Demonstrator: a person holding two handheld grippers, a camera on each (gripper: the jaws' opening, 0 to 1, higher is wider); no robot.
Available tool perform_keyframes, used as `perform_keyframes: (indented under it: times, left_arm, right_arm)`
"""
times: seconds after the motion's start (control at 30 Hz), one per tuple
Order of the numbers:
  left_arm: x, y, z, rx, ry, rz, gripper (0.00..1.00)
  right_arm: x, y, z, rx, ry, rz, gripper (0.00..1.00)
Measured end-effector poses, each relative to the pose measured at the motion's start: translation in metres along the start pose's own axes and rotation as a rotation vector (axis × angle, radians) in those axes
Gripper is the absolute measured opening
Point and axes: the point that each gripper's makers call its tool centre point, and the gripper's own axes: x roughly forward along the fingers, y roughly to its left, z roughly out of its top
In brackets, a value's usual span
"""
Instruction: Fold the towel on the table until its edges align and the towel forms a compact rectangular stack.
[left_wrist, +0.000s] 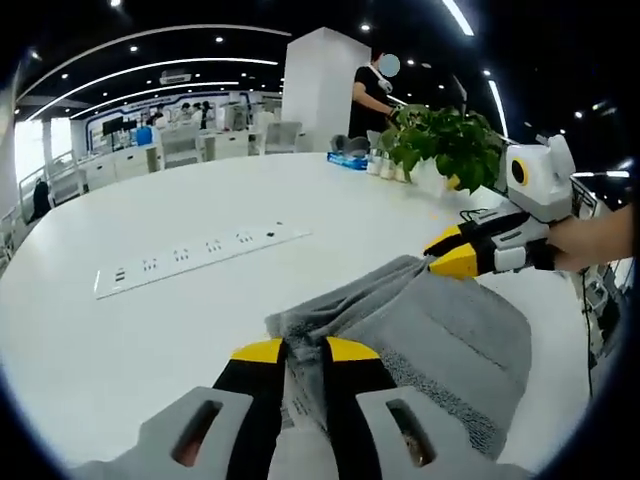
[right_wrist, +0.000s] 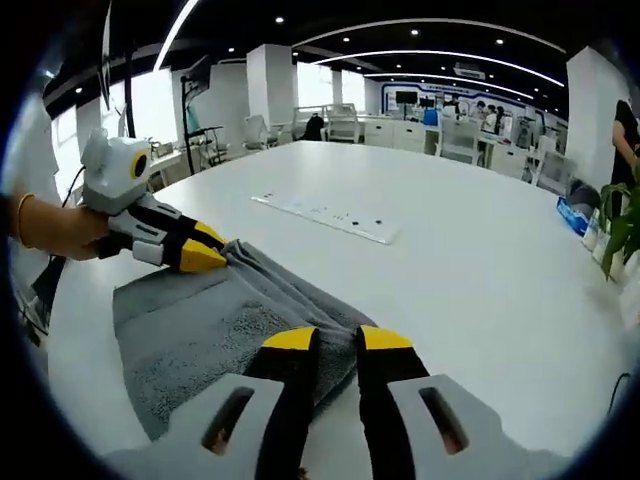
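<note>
Claws (left_wrist: 304, 350) pinching towel (left_wrist: 440, 335), white table (left_wrist: 150, 340), office

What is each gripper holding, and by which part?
Both hold the grey towel: the left gripper and the right gripper each pinch one end of its raised folded edge.

The left gripper (left_wrist: 304, 352) and right gripper (right_wrist: 338, 343) are showing black fingers (left_wrist: 262, 385) with yellow tips and grey bodies. One hand (right_wrist: 55, 228) is wearing a thin orange band.
</note>
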Motion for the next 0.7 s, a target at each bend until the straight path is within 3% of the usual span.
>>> perform_keyframes:
  times: [0.23, 0.37, 0.53, 0.7]
  left_arm:
    - [-0.001, 0.003, 0.001, -0.057, 0.012, 0.013, 0.08]
    - [-0.018, 0.002, 0.008, -0.098, -0.035, -0.008, 0.17]
    - [-0.058, 0.000, 0.017, -0.132, -0.120, -0.021, 0.31]
    - [-0.112, -0.006, 0.017, -0.159, -0.189, 0.029, 0.42]
  right_arm:
    - [0.000, -0.001, 0.003, 0.034, -0.012, -0.004, 0.14]
    - [-0.017, 0.003, 0.009, 0.029, -0.041, 0.002, 0.17]
    - [-0.048, 0.009, 0.012, 0.058, -0.083, -0.004, 0.23]
    - [-0.086, 0.032, 0.011, 0.096, -0.136, -0.003, 0.30]
